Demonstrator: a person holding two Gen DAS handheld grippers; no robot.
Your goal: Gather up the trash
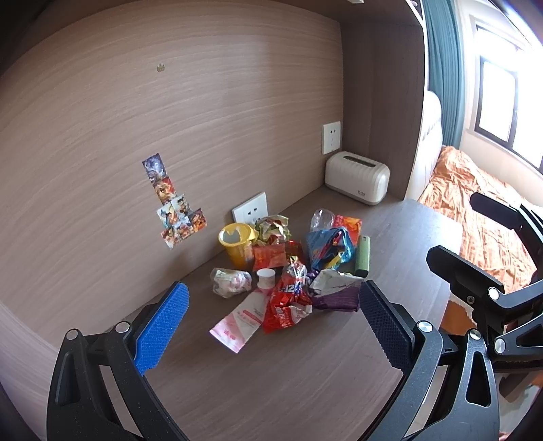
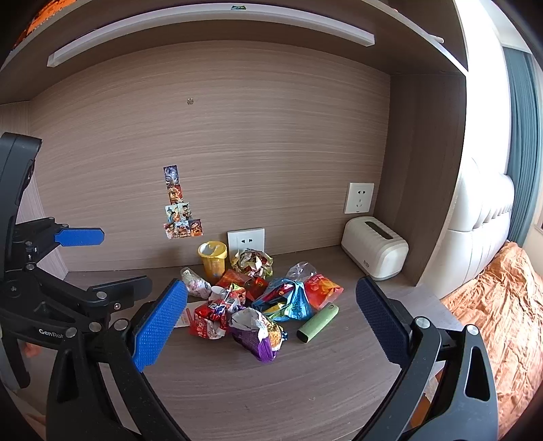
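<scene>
A heap of trash lies on the wooden desk (image 1: 271,380) by the back wall: a yellow cup (image 1: 237,244) (image 2: 212,259), a crumpled foil wrapper (image 1: 273,229), a red snack bag (image 1: 286,305) (image 2: 210,319), a torn purple bag (image 1: 336,291) (image 2: 259,334), a blue bag (image 1: 329,249) (image 2: 285,300), a green tube (image 1: 362,256) (image 2: 317,322) and a pink-white pouch (image 1: 239,322). My left gripper (image 1: 273,285) hovers open in front of the heap, holding nothing. To its right my right gripper (image 2: 271,281) is also open and empty, facing the same pile from a little farther back.
A white ribbed box (image 1: 356,178) (image 2: 375,252) stands in the back right corner. Two wall sockets (image 2: 246,241) and stickers (image 2: 180,217) are on the back panel, and a shelf (image 2: 210,30) hangs overhead. A bed with an orange cover (image 2: 492,305) lies beyond the desk's right edge.
</scene>
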